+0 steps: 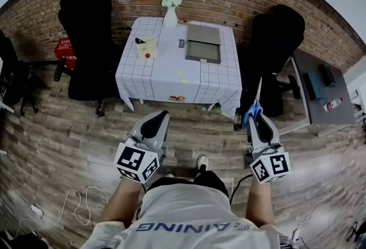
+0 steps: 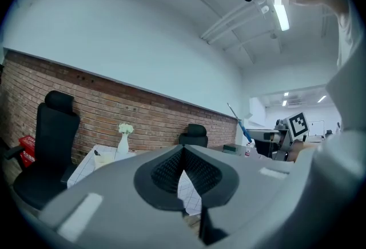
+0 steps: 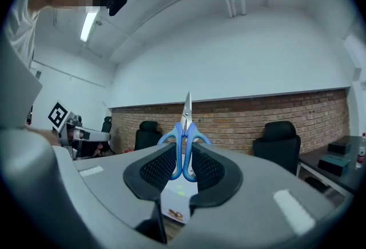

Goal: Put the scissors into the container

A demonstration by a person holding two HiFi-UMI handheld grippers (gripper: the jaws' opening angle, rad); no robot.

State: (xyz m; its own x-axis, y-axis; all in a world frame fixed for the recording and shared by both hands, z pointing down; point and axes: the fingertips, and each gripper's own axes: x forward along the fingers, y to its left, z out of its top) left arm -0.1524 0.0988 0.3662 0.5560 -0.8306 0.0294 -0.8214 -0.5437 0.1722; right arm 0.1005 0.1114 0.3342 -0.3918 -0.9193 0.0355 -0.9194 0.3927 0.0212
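Blue-handled scissors point(image 1: 253, 104) are clamped by their handles in my right gripper point(image 1: 255, 117), with the blades pointing up and forward toward the table. The right gripper view shows the scissors point(image 3: 184, 138) upright between the pads point(image 3: 158, 167). My left gripper point(image 1: 160, 116) is shut with nothing in it, and its pads point(image 2: 167, 172) meet in the left gripper view. A small cream container point(image 1: 147, 48) stands on the left part of the white checked table point(image 1: 166, 79), well ahead of both grippers. Both grippers hang over the wooden floor, short of the table.
A grey closed case point(image 1: 203, 42) and a white vase with flowers point(image 1: 170, 11) also stand on the table. Black office chairs point(image 1: 86, 36) point(image 1: 274, 42) flank it. A grey desk point(image 1: 320, 91) with a bottle is at the right. Cables lie on the floor at lower left.
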